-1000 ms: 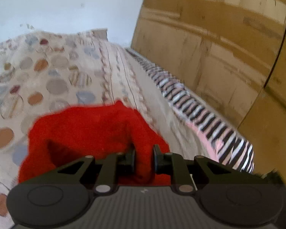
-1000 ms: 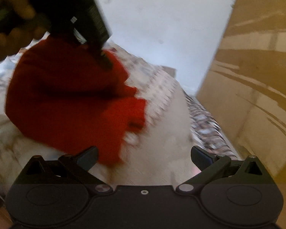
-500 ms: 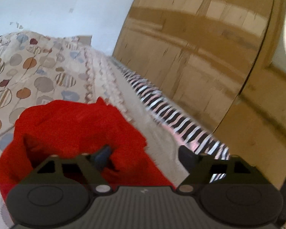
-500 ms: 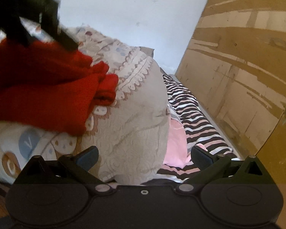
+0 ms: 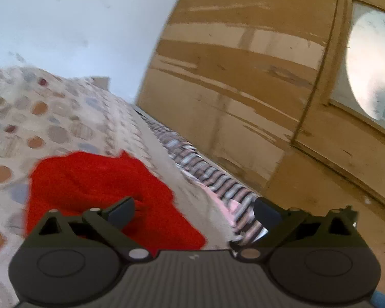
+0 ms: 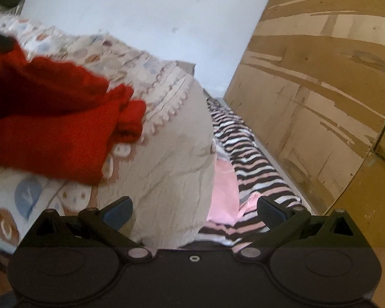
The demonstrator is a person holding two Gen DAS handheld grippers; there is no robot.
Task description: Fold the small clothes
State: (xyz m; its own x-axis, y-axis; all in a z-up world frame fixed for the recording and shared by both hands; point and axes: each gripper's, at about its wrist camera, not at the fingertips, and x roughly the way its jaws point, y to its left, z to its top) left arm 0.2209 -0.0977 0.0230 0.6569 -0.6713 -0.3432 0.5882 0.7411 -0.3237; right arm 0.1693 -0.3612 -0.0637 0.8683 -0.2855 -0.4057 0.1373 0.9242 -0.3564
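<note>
red garment [image 5: 95, 187] sits bunched on the dotted quilt [image 5: 51, 128], over on the left. left gripper [image 5: 193, 209] is spreading its jaws wider, nothing pinched, though the left fingertip overlaps the red cloth in view. right gripper [image 6: 193, 209] hangs wide apart and empty over the quilt edge, striped blanket [image 6: 243, 151] next, wooden wardrobe [image 6: 320, 89] far right.

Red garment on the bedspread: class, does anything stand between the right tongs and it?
Nothing visible does. The red garment lies on the patterned bedspread, up and left of the open right tongs; only bare bedspread lies between them. The striped cloth lies off to the right.
</note>
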